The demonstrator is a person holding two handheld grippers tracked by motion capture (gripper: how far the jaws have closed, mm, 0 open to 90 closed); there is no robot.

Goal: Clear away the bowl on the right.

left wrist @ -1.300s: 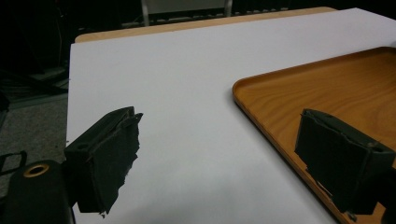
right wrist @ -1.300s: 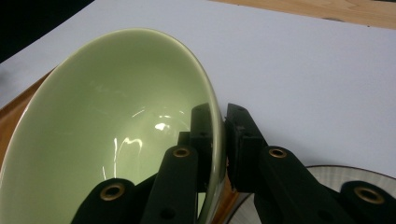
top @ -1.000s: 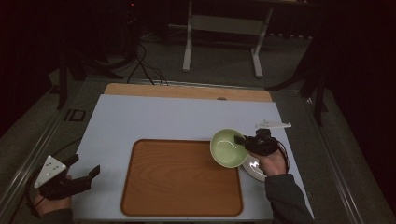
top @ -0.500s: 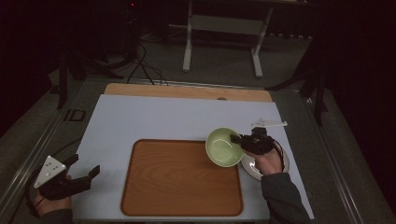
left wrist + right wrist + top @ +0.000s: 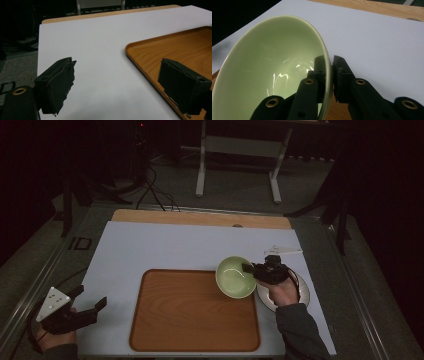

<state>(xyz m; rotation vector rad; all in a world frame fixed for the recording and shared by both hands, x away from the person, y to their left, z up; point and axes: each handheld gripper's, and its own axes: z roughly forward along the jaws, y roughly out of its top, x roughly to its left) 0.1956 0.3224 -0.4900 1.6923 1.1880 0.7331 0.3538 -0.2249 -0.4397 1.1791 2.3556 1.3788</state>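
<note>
A pale green bowl hangs over the right edge of the wooden tray, tilted, with my right gripper shut on its rim. In the right gripper view one jaw sits inside the green bowl and the other outside, and the right gripper pinches the wall between them. My left gripper rests at the table's front left corner, open. In the left gripper view the left gripper has nothing between its wide-apart jaws, and the tray lies to their right.
A silvery plate lies on the white table top under the right hand. A small white object lies behind it. A wooden strip borders the far edge. Beyond stand a table frame and cables on the floor.
The right gripper has carried the bowl a little to the left, off the silvery plate and towards the tray. The left gripper has stayed put.
</note>
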